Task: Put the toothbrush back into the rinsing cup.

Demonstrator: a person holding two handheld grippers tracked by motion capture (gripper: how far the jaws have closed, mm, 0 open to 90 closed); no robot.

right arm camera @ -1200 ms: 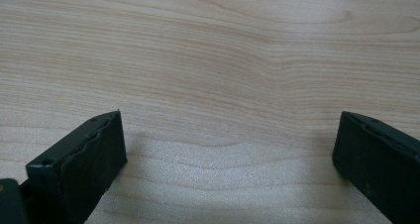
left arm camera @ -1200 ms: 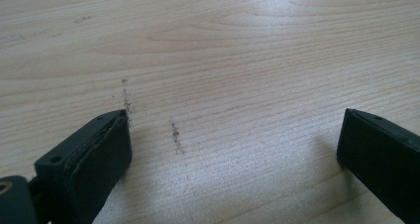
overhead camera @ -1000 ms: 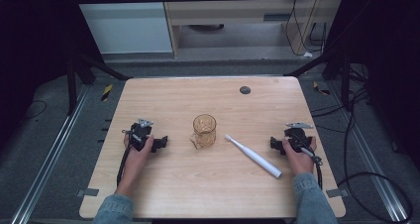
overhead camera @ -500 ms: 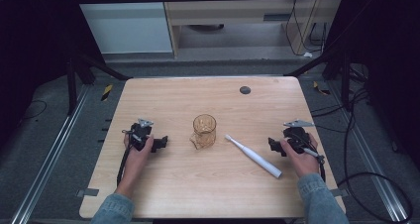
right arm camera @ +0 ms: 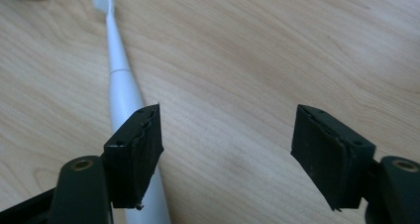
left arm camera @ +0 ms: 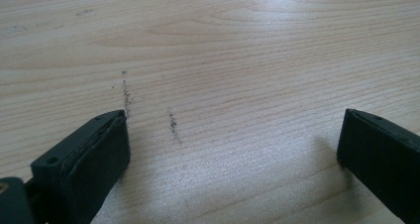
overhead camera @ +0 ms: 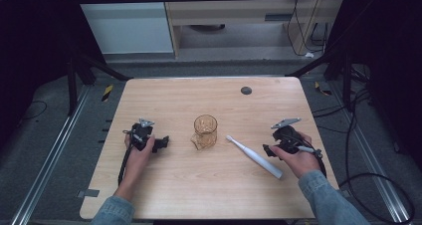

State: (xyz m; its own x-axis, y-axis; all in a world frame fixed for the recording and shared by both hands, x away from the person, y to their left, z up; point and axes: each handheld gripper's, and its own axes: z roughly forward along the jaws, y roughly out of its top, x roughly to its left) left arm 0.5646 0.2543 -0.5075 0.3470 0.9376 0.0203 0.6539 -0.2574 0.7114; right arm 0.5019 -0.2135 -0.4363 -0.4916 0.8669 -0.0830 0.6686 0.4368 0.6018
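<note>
A white electric toothbrush [overhead camera: 255, 157] lies slanted on the wooden table [overhead camera: 199, 190], its head toward an amber glass cup [overhead camera: 205, 130] at the middle. My right gripper [overhead camera: 267, 150] hovers just right of the toothbrush handle. In the right gripper view the toothbrush [right arm camera: 119, 85] runs under the left jaw, and the gripper [right arm camera: 228, 154] is open. Its jaws have just been closing, with only bare wood between them. My left gripper [overhead camera: 164, 144] rests left of the cup. In its own view the left gripper [left arm camera: 233, 154] stands wide open over bare wood.
A small dark round disc [overhead camera: 246, 90] sits near the table's far edge. Cables [overhead camera: 368, 185] lie on the floor to the right of the table. A pale cabinet [overhead camera: 224, 16] stands beyond the far edge.
My right gripper has lifted off the table and shifted a little left toward the toothbrush handle. The left hand, the cup and the toothbrush have stayed put.
</note>
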